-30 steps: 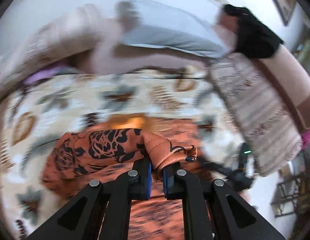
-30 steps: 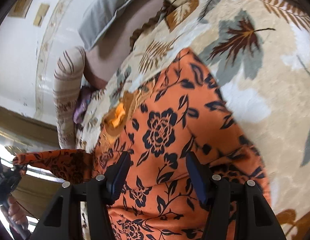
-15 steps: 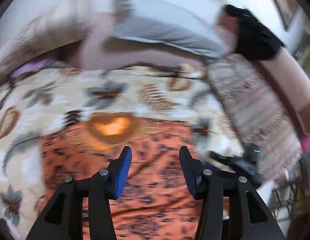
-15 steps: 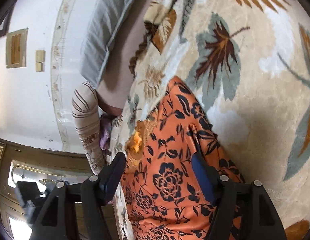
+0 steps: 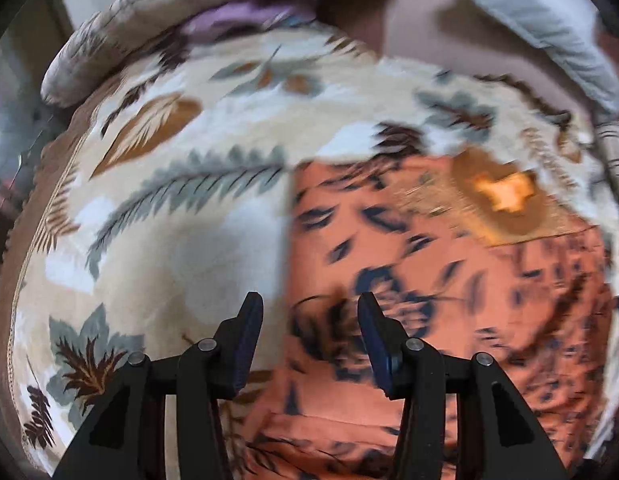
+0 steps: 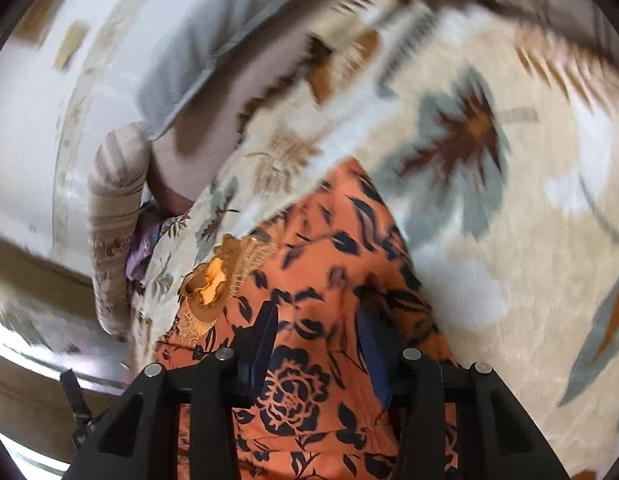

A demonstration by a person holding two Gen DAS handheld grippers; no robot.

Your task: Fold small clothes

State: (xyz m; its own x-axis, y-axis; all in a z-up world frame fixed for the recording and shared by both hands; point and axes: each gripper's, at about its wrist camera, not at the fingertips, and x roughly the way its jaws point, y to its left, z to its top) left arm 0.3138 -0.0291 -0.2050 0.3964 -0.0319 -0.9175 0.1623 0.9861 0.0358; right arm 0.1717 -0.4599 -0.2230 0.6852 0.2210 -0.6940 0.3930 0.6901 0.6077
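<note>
On leaf-print blanket [image 5: 181,248]: orange black-floral garment [image 5: 449,288] spread flat; left tongs [image 5: 309,320] parted, empty; right tongs [image 6: 317,336] closing, nothing pinched.

The left gripper [image 5: 309,332] points steeply down, its 2 jaws parted with nothing pinched between the pads. The right gripper [image 6: 315,344] tilts down less steeply; its jaws are closing, fabric lying between them but not yet pressed.

garment [image 5: 449,280]: orange, black floral print | blanket [image 5: 181,208]: cream, grey-brown leaf pattern | pillow [image 6: 189,40]: grey
</note>
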